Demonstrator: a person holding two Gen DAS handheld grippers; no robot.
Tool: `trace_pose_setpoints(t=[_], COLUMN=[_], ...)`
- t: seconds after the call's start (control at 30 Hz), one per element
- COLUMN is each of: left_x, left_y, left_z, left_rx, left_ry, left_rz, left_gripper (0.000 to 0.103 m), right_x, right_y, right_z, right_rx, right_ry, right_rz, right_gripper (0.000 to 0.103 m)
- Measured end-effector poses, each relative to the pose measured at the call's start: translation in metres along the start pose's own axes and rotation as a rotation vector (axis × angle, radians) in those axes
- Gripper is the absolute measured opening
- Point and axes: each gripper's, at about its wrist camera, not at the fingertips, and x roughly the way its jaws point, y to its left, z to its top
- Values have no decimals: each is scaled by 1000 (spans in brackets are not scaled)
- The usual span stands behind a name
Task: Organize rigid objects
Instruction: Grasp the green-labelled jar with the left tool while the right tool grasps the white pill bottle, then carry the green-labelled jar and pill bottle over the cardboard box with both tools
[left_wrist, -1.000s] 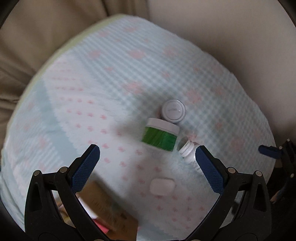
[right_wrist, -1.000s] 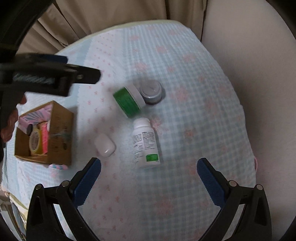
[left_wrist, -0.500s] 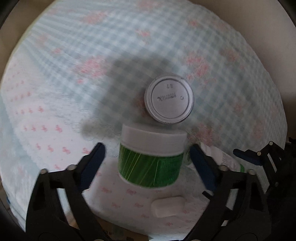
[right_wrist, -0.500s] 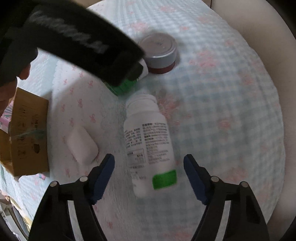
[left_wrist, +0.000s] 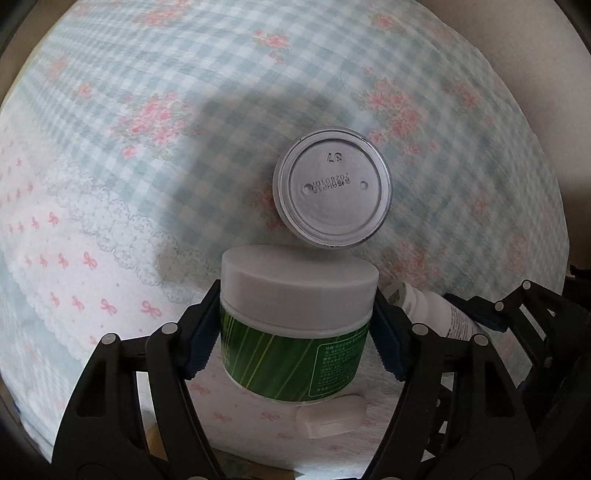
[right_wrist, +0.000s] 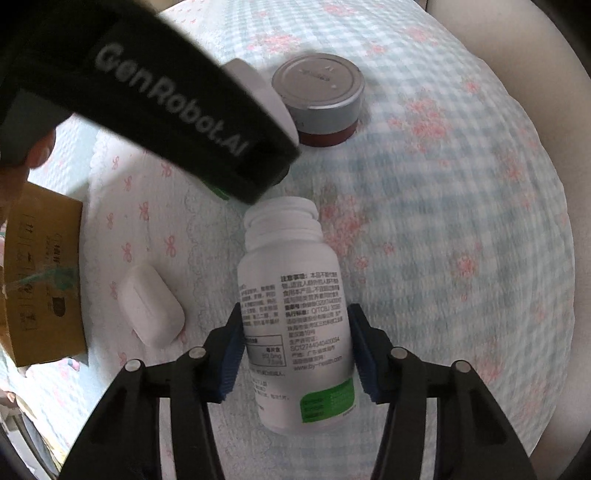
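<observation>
Gingham floral cloth (left_wrist: 147, 110) under green jar (left_wrist: 295, 354); white bottle (right_wrist: 295, 306)

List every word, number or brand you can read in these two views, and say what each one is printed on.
"GenRobot.AI": on the left gripper, seen from the right wrist.
"37": embossed on the tin, upside down.
"www.by-health.com": on the white bottle; its remaining print is too small.
Green jar: label print too small.
Cardboard box: print blurred.

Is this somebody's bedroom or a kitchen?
Probably a bedroom or living room, not a kitchen. The green jar, white bottle and tin can lie on a soft checked floral quilt, likely a bed, with beige curtain-like fabric behind.
</observation>
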Motion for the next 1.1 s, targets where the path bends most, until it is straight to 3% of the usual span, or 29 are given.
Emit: trace_pose_setpoints(t=[0.27, 0.67, 0.87, 1.1], left_x=[-24, -142, -207, -267], left_y=[7, -7, -21, -11], left_z=[-26, -118, -181, -271], left_rx=[-104, -334, -484, -676], left_ry=[-43, -216, -331, -430], left_rz=[-23, -7, 16, 69], left_gripper=[69, 69, 69, 69], right_x=[-25, -115, -187, -258], right_y=[-23, -55, -33, 11], right_z=[-3, -31, -35, -27], right_rx=[35, 147, 108, -6], right_ry=[-42, -144, -240, -326], right_rz=[26, 135, 195, 290], right_gripper=[47, 46, 46, 46])
